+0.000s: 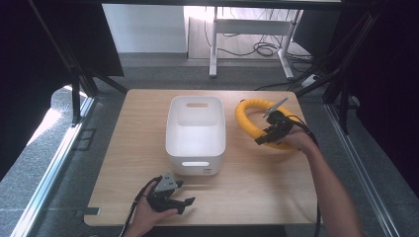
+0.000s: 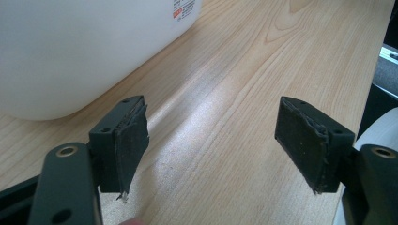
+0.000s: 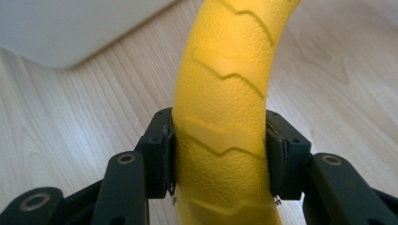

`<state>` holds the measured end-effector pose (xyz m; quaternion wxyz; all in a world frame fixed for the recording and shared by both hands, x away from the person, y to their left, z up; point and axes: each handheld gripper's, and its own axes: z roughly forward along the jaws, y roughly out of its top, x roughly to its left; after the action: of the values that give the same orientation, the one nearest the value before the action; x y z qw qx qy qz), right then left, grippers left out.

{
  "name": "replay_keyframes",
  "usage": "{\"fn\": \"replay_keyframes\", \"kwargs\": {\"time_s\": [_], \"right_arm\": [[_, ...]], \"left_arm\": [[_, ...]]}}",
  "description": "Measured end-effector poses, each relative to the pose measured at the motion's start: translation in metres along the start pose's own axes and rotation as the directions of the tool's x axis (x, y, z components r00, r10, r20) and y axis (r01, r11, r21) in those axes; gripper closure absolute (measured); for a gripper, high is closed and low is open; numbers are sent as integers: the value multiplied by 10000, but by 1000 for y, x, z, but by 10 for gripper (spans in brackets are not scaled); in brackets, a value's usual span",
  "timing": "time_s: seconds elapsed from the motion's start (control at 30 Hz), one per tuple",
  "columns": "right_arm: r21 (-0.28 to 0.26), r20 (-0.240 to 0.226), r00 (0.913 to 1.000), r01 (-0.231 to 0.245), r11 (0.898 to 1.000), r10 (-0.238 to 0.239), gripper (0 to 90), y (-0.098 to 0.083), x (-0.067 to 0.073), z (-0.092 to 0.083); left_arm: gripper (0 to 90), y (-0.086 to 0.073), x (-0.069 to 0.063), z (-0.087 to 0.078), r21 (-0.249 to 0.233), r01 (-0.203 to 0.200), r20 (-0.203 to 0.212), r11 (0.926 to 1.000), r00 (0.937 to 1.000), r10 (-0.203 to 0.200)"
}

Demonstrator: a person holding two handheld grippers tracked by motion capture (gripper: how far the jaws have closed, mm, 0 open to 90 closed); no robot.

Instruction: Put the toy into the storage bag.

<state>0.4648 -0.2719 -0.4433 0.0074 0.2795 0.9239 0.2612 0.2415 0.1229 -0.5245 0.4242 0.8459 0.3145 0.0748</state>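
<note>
My right claw (image 1: 264, 138) is clenched on the yellow ring (image 3: 225, 93), its jaws pressing both sides of the ribbed tube, my forearm reaching forward over the surface (image 1: 257, 187). My left claw (image 1: 184, 202) rests low, jaws spread apart, the white bin (image 1: 195, 128) just ahead of it.

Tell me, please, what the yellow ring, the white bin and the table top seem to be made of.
Yellow ring: probably rubber or soft plastic; matte, pebbled skin with raised zigzag ridges, gripped between the jaws of the right gripper.
White bin: looks like moulded plastic; smooth, slightly glossy walls, rounded corners, cut-out handles.
Table top: light wood or wood-look laminate; visible grain, faint sheen.
</note>
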Motion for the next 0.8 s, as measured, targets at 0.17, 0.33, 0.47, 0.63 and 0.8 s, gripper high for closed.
{"fn": "replay_keyframes", "kwargs": {"time_s": [0.17, 0.33, 0.47, 0.63, 0.8], "right_arm": [[-640, -174, 9996, -213, 9977, 202, 516, 3, 0, -13], [-1449, -332, 9989, -361, 9888, 316, 517, 4, -1, -28], [-1964, -241, 9988, -460, 9794, 421, 518, 3, 1, -39], [-2650, -217, 9991, -413, 9634, 368, 519, 1, 3, -53], [-3154, -206, 9988, -484, 9477, 441, 519, -1, 2, -62]], "left_arm": [[260, 0, 0, 0, -12, 13, -5, 10000, 10000, -13], [260, 0, 0, 0, -23, 20, -20, 10000, 10000, -20], [260, 0, 0, 0, -26, 10, -13, 10000, 10000, -10], [261, 0, 0, 0, 6, 5, -11, 10000, 10000, -5], [260, 0, -1, 0, -15, 2, -20, 10000, 10000, -2]]}}
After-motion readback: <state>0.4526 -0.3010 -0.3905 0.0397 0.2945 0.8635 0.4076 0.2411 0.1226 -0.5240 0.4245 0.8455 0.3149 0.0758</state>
